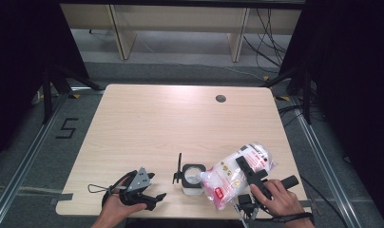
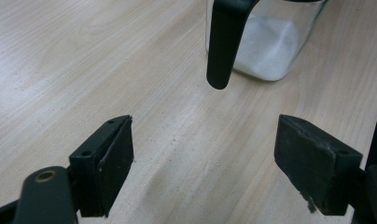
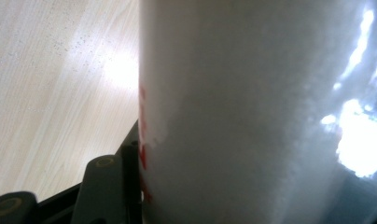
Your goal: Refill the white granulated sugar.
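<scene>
Glass jar (image 1: 192, 179) w/ black handle (image 2: 222, 44) just ahead of gaping L tongs (image 2: 203, 165).

A pale wood-grain worktop (image 1: 147, 123) with rounded corners stands on a grey floor (image 1: 33, 142). A dark round cable hole (image 1: 221, 99) sits near its far edge. Near the front edge a square glass jar (image 1: 192, 179) with a black handle rests on the wood, holding white powder. Fine grains speckle the surface beside it.
</scene>
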Demonstrator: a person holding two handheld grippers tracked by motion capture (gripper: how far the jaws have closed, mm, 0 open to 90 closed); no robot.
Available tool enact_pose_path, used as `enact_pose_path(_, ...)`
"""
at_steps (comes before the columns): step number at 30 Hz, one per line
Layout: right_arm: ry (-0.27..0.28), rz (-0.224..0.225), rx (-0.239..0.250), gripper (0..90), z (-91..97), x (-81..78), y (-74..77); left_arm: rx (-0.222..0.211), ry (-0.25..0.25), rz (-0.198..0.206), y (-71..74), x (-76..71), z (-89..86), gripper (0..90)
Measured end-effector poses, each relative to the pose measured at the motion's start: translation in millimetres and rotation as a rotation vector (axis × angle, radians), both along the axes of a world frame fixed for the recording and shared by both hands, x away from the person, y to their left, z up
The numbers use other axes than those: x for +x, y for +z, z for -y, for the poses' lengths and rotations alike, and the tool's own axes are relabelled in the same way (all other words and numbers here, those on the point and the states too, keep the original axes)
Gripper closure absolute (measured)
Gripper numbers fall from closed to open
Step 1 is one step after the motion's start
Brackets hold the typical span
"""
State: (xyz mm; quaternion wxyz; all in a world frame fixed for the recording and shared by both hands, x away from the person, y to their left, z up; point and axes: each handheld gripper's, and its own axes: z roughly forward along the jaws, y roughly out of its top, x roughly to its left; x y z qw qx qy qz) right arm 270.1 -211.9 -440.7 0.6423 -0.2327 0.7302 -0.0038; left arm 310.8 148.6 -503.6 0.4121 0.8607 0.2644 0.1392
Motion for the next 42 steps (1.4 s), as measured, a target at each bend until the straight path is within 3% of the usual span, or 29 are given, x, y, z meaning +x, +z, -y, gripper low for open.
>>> enact_pose_path(4,-0.011,-0.001,0.004,44.4,-0.1,-0.8,-0.5,0.017,-0.023,0.019,0.9,1.8,-1.2,19.4)
enact_pose_path(7,-0.022,-0.002,0.014,44.4,-0.3,-1.6,-0.9,-0.001,0.001,-0.003,0.1,0.0,-0.3,19.4)
enact_pose_path(8,0.004,0.009,-0.013,44.4,-1.9,-0.3,1.3,0.005,-0.007,0.003,0.7,0.3,-0.6,19.4)
enact_pose_path(11,0.006,0.008,-0.009,44.4,-2.1,-0.5,1.5,0.015,-0.021,0.017,1.0,1.5,-1.1,19.4)
enact_pose_path(14,0.004,0.003,-0.01,44.5,-1.9,-0.8,0.8,0.004,-0.005,-0.003,0.2,-0.3,-0.2,19.4)
enact_pose_path(18,0.005,0.008,-0.015,44.5,-2.1,-0.4,0.6,0.012,-0.016,0.013,0.8,0.9,-0.8,19.4)
enact_pose_path(29,0.003,0.003,-0.007,44.5,-1.5,-0.7,1.0,0.001,-0.004,-0.002,0.1,-0.1,-0.1,19.4)
enact_pose_path(31,0.008,0.004,-0.009,44.5,-1.8,-0.2,1.3,0.015,-0.021,0.018,0.9,1.7,-1.0,19.4)
enact_pose_path(32,0.0,0.005,-0.01,44.5,-1.8,-0.5,0.5,0.006,-0.008,0.004,0.5,0.4,-0.5,19.4)
enact_pose_path(42,-0.012,0.01,-0.014,44.6,-2.3,-1.8,-0.8,-0.001,-0.001,-0.002,0.1,-0.2,0.2,19.4)
